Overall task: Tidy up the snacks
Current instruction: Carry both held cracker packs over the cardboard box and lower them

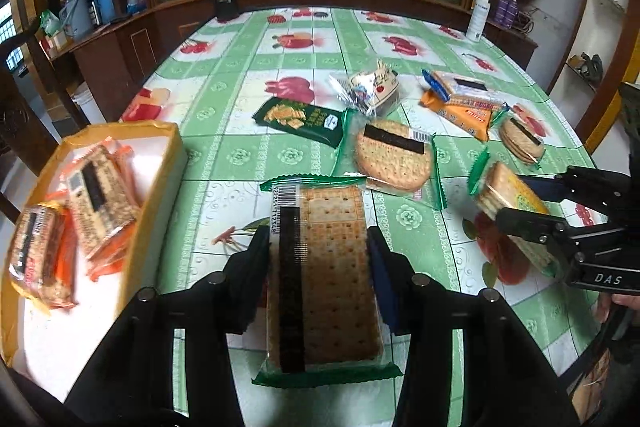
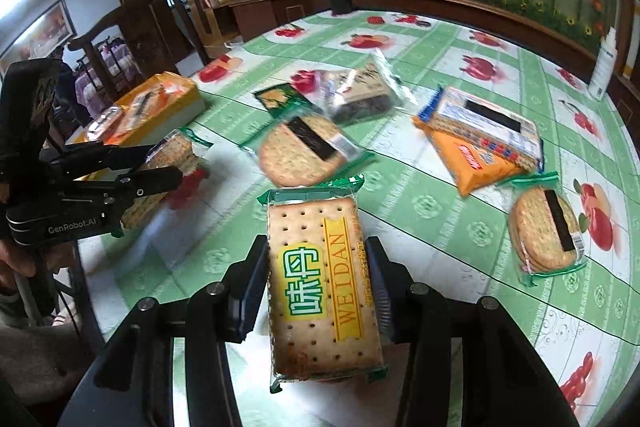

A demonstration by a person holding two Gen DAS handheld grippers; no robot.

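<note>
My left gripper (image 1: 317,231) is shut on a green-edged pack of square crackers (image 1: 324,287), barcode side up, held above the table. My right gripper (image 2: 316,241) is shut on a like pack (image 2: 316,291) with its printed face up. Each gripper shows in the other's view: the right gripper (image 1: 514,199) with its pack (image 1: 508,193), the left gripper (image 2: 164,163) with its pack (image 2: 176,151). A yellow-rimmed box (image 1: 168,163) at the left holds orange-wrapped cracker packs (image 1: 100,195). The box (image 2: 192,99) lies beyond the left gripper.
On the green fruit-print tablecloth (image 1: 224,155) lie a round-cracker pack (image 1: 394,155), a dark green pack (image 1: 300,121), a clear bag (image 1: 372,89), orange and blue packs (image 1: 460,95) and another round-cracker pack (image 2: 546,235). A white bottle (image 2: 604,63) stands far right.
</note>
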